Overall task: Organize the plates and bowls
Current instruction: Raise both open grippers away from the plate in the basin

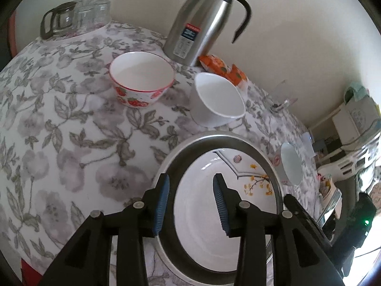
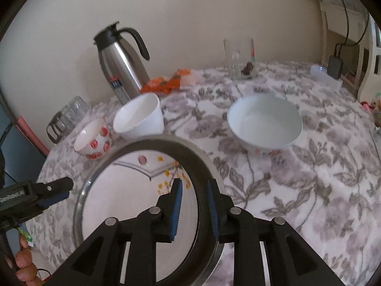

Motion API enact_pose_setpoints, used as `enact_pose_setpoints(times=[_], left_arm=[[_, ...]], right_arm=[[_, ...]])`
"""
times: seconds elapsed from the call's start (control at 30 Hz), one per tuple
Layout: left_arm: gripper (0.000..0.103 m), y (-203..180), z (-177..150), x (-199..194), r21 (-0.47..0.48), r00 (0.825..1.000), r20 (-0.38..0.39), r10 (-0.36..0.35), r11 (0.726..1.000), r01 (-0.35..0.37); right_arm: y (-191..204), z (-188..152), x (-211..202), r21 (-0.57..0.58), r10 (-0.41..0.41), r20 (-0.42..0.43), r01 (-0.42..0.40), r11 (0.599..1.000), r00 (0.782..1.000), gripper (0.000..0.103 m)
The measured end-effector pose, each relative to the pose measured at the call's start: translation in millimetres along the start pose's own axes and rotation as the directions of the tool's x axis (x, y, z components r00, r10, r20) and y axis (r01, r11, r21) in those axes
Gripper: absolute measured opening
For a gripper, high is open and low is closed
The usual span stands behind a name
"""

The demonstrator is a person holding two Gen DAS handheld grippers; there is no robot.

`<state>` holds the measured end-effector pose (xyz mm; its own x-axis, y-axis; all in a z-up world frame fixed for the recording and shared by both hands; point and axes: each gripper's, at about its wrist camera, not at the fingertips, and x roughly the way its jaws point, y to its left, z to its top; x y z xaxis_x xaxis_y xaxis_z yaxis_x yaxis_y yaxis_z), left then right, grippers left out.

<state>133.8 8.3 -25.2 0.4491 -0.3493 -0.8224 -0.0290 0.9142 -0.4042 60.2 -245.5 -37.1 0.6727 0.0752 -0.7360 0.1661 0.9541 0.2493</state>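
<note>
No text can be read in either view. The thermos (image 1: 204,21), well beyond the left fingers (image 1: 162,205), carries a label (image 1: 187,40) with a red strip on top, a dark blue panel and pale print below it, all too small and blurred to make out. From the right wrist the same label shows as red and blue bands, far left of and beyond the right fingers (image 2: 177,207), and the left gripper's (image 2: 58,191) body bears a pale strip of lettering (image 2: 12,196) that is also illegible.
</note>
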Motion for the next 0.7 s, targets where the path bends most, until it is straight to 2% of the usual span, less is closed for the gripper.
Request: enact_pose_setpoints(times=[0.13, 0.27, 0.43, 0.57, 0.7], left_arm=[[0.039, 20.3, 0.3, 5.1, -0.070, 0.999, -0.029, 0.036, 0.997, -0.038], [0.039, 33.5, -2.3, 16.9, -0.128, 0.997, -0.067, 0.034, 0.991, -0.043], [0.038, 40.6, -6.7, 24.3, -0.169, 0.995, -0.098, 0.008, 0.985, -0.025], [0.020, 44.3, -6.7, 23.4, -0.181, 0.996, -0.093, 0.000, 0.983, -0.017], [0.014, 41.8, -7.6, 25.0, -0.168, 0.995, -0.102, -0.004, 0.986, -0.013]], right_arm=[[-7.4, 3.9, -5.3, 0.017, -0.041, 0.005, 0.041, 0.999, 0.999, 0.025], [-24.5, -1.3, 2.7, 0.081, -0.042, -0.045, 0.045, 0.996, 0.998, 0.025], [-28.4, -7.4, 11.7, 0.094, -0.037, -0.089, 0.045, 0.995, 0.995, 0.025], [-29.9, -8.5, 14.6, 0.105, -0.028, -0.103, 0.038, 0.994, 0.994, 0.023], [-29.7, -8.1, 14.7, 0.102, -0.021, -0.099, 0.031, 0.994, 0.995, 0.015]])
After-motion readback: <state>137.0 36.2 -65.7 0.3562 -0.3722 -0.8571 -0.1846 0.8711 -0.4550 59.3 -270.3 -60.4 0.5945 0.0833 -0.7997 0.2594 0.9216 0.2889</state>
